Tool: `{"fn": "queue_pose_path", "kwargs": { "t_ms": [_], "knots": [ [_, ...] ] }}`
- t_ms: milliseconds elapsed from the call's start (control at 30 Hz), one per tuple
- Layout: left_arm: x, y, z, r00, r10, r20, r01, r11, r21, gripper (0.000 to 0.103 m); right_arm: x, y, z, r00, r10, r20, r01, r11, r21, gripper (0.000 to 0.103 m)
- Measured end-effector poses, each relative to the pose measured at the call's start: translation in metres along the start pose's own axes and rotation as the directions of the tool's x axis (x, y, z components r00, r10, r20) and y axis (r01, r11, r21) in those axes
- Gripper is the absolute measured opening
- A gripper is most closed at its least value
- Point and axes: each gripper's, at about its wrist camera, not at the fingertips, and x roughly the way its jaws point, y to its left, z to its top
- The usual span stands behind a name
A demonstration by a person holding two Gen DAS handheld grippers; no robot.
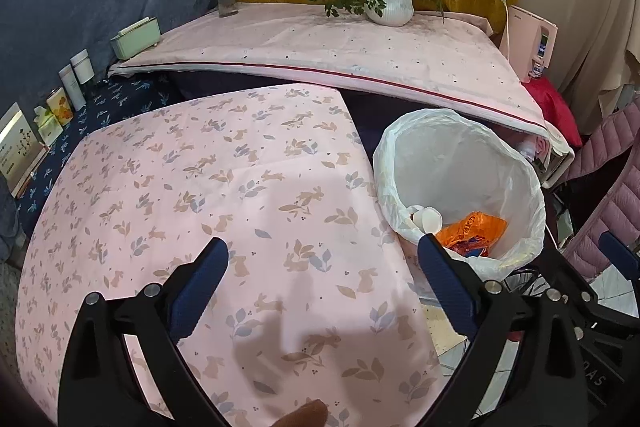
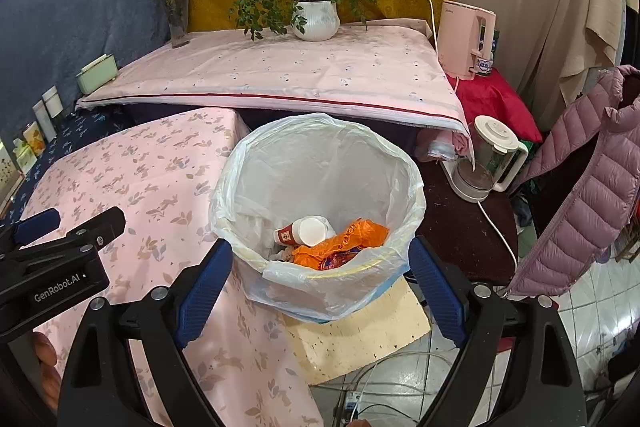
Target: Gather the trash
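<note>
Both grippers stand spread wide with nothing between their ribbed blue pads. Just ahead of the right gripper (image 2: 320, 267), a round bin lined with a thin, crinkly white plastic bag (image 2: 320, 163) holds a paper cup (image 2: 304, 230) on its side and a crumpled orange wrapper (image 2: 340, 243). The left gripper (image 1: 324, 255) hangs over a soft pink rabbit-print cloth (image 1: 224, 187), the bin to its right.

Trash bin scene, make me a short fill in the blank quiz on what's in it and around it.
1. The trash bin is lined with a ____ plastic bag.
2. The crumpled wrapper inside the bin is ____.
3. Both the left gripper and the right gripper are ____.

Missing words: white; orange; open
</note>
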Motion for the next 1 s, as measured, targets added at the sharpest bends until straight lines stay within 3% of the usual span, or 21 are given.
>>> {"fn": "queue_pose_path", "kwargs": {
  "t_ms": [33,67,1000],
  "knots": [
    [0.0004,-0.0002,-0.0004,1.0,0.001,-0.002,-0.001,1.0,0.001,0.091,0.0005,-0.0007,-0.0005,1.0,0.0,-0.003,0.0,1.0,0.003,0.096],
    [0.0007,-0.0008,-0.0009,1.0,0.002,-0.002,-0.002,1.0,0.003,0.092,0.0009,-0.0011,-0.0008,1.0,-0.001,-0.003,0.001,1.0,0.005,0.097],
    [0.007,-0.0008,-0.0096,1.0,0.008,-0.027,-0.008,1.0,-0.003,0.094,0.0062,0.0008,-0.0097,0.999,-0.033,-0.015,0.033,0.999,-0.025,0.097]
  ]
}}
